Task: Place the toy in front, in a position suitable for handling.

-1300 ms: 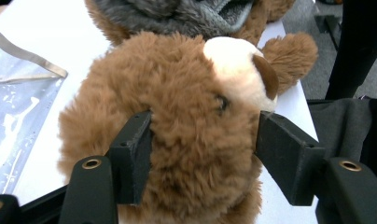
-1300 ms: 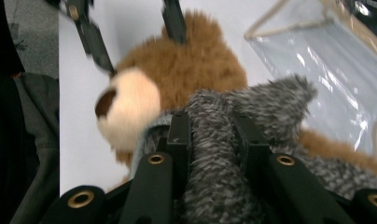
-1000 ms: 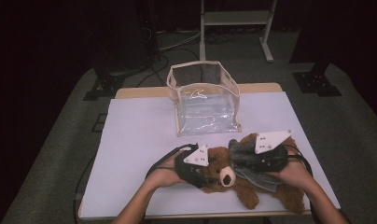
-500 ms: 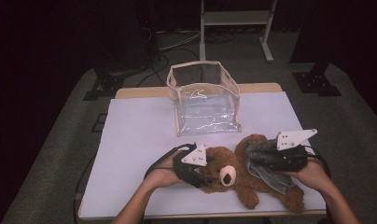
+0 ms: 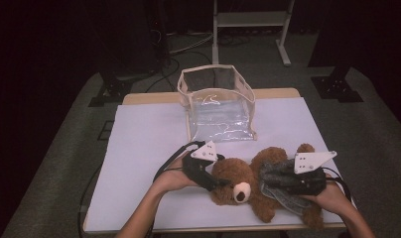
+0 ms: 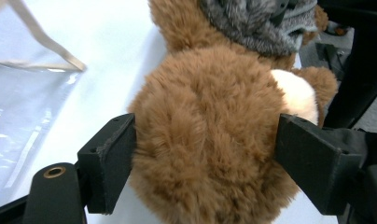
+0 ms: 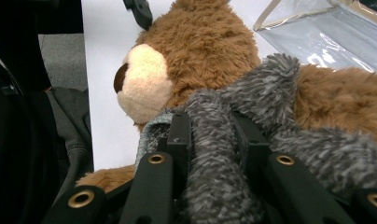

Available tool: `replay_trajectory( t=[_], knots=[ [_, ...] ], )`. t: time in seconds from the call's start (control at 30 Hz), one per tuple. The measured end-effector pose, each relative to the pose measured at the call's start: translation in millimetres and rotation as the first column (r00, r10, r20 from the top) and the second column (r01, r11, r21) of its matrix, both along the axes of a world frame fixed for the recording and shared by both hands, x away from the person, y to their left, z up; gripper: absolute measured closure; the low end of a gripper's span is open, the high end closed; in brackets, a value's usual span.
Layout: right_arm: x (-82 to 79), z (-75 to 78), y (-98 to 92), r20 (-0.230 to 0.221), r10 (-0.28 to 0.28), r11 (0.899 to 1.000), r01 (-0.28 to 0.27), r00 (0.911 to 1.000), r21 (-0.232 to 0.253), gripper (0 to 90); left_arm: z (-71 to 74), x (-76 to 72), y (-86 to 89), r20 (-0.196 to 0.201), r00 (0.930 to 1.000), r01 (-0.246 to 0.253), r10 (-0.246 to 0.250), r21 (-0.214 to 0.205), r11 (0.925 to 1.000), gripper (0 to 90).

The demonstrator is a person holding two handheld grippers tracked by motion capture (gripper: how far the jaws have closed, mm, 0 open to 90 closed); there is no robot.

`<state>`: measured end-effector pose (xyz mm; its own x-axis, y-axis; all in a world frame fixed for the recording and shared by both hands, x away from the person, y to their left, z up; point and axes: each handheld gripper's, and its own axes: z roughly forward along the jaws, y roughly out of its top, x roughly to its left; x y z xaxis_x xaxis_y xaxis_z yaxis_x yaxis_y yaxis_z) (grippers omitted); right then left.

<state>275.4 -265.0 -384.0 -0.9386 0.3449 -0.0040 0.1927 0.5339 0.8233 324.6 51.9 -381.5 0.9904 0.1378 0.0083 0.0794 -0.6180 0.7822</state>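
While the left gripper (image 6: 205,154), jaws just widened, straddles the teddy bear's head (image 6: 210,140) near the tabletop's (image 5: 139,148) front edge, the right gripper (image 7: 210,135) clamps its grey fuzzy garment (image 7: 252,116).

Table (image 5: 139,148): teddy bear (image 5: 248,181), clear bag (image 5: 218,106)

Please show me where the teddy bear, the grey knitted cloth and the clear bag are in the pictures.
teddy bear (image 5: 236,174): high view, on the top of its head.
grey knitted cloth (image 7: 214,154): right gripper view, on the fold between the jaws.
clear bag (image 5: 223,119): high view, on its front wall.
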Motion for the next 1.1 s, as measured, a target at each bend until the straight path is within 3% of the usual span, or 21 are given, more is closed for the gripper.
replay_trajectory(
  t=[0.1, 0.27, 0.4, 0.47, 0.53, 0.6, 0.77, 0.83, 1.1],
  knots=[
    [-1.8, 2.9, 0.8, 0.006, 0.012, 1.000, -0.012, 0.9999, -0.014, 71.0, -7.1, -1.2, -4.3, -0.029, 0.9989, 0.036, -0.036, -0.007, 0.9993, 24.7],
    [-1.4, 30.1, -4.8, 0.076, 0.026, 0.999, -0.023, 0.9967, -0.043, 70.9, -4.9, -4.2, -2.9, -0.007, 0.9985, 0.054, -0.054, 0.029, 0.9981, 28.5],
    [8.6, 45.1, -18.1, 0.092, -0.022, 1.000, 0.021, 0.9955, 0.011, 70.8, -4.5, -6.5, -3.5, 0.001, 0.9976, 0.069, -0.069, 0.036, 0.9970, 28.5],
    [15.2, 39.5, -17.9, 0.071, -0.030, 0.999, 0.032, 0.9970, -0.022, 70.8, -4.4, -6.7, -3.5, 0.000, 0.9975, 0.070, -0.070, 0.037, 0.9969, 28.4],
    [19.6, 23.9, -12.3, 0.023, -0.018, 0.999, 0.019, 0.9996, -0.048, 70.6, -4.7, -6.9, -4.0, -0.001, 0.9974, 0.072, -0.073, 0.037, 0.9967, 28.0],
    [19.6, 12.1, -8.2, -0.002, -0.012, 1.000, 0.012, 0.9999, -0.020, 70.9, -4.6, -6.0, -4.6, -0.004, 0.9976, 0.069, -0.069, 0.034, 0.9970, 26.1],
    [12.0, 8.6, -4.0, 0.001, 0.000, 0.999, 0.000, 1.0000, -0.033, 71.4, -3.7, -5.2, -9.6, -0.037, 0.9974, 0.064, -0.063, 0.027, 0.9976, 17.2],
    [9.0, 8.0, -2.4, 0.004, 0.003, 0.999, -0.003, 1.0000, -0.045, 71.4, -3.4, -6.6, -13.1, -0.032, 0.9975, 0.065, -0.063, 0.041, 0.9971, 14.5],
    [-0.8, 3.7, 4.0, 0.018, 0.021, 0.998, -0.020, 0.9996, -0.057, 71.9, -6.6, -0.8, -17.5, -0.058, 0.9966, 0.060, -0.058, 0.034, 0.9976, 11.9]
  ],
)
